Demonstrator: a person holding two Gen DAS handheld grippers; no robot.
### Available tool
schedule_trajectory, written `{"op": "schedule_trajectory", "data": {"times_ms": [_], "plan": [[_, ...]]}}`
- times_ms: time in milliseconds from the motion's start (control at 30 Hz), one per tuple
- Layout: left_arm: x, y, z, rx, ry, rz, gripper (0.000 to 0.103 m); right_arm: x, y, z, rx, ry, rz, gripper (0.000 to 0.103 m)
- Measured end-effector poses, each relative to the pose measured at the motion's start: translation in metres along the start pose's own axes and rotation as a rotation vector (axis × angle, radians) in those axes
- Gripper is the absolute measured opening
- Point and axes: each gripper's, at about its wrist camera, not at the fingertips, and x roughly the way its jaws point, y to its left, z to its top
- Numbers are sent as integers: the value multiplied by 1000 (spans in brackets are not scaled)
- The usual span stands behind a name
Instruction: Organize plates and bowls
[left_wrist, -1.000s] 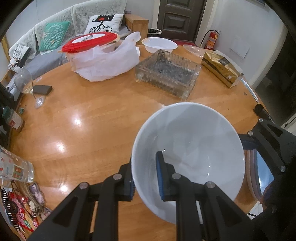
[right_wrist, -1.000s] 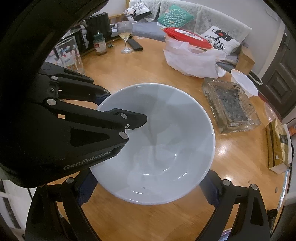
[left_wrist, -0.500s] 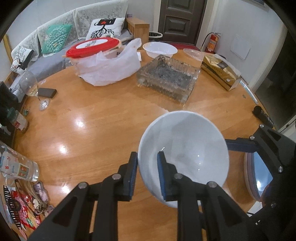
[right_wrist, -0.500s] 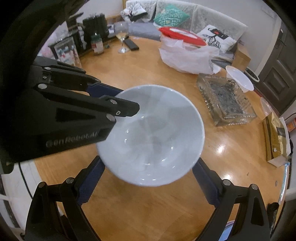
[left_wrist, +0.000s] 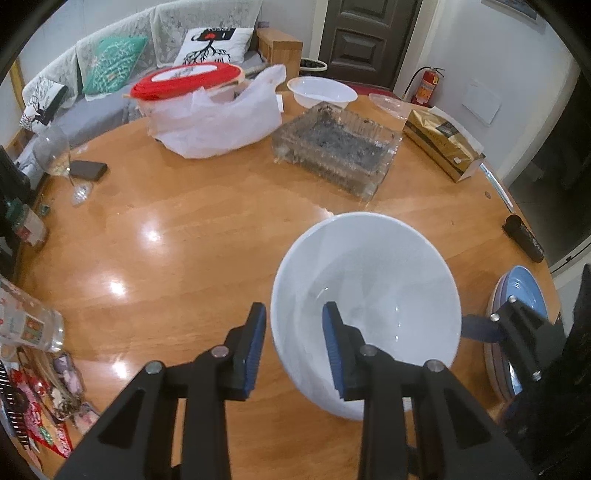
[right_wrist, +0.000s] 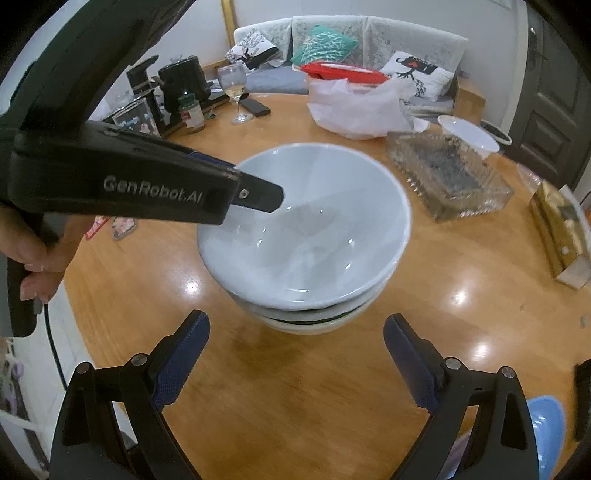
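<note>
Left tongs (left_wrist: 293, 349) spread astride the rim of a glossy, fragile white bowl (right_wrist: 306, 229) nested on a bowl stack; right tongs (right_wrist: 295, 362) spread, empty.

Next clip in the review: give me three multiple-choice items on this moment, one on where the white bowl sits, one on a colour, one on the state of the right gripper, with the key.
1. Where is the white bowl?
A. Nested on top of other bowls
B. Inside the glass tray
C. On the sofa

2. What colour is the lid above the plastic bag?
A. Green
B. Red
C. Black

3. How is the right gripper?
A. Shut on a plate
B. Shut on a glass
C. Open, holding nothing

Key: 1 A, the right wrist view shows rims of other bowls under it, on the table. 2 B, the lid is plainly red. 3 C, its jaws stand wide apart in front of the stack, touching nothing.
</note>
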Motion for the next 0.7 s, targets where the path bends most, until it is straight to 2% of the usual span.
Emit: {"op": "schedule_trajectory", "data": {"times_ms": [400, 700], "plan": [[27, 9, 10, -3, 30, -56, 27, 46, -12, 7, 28, 18, 32, 95], [36, 14, 12, -13, 33, -112, 27, 67, -19, 16, 40, 9, 64, 102]]}}
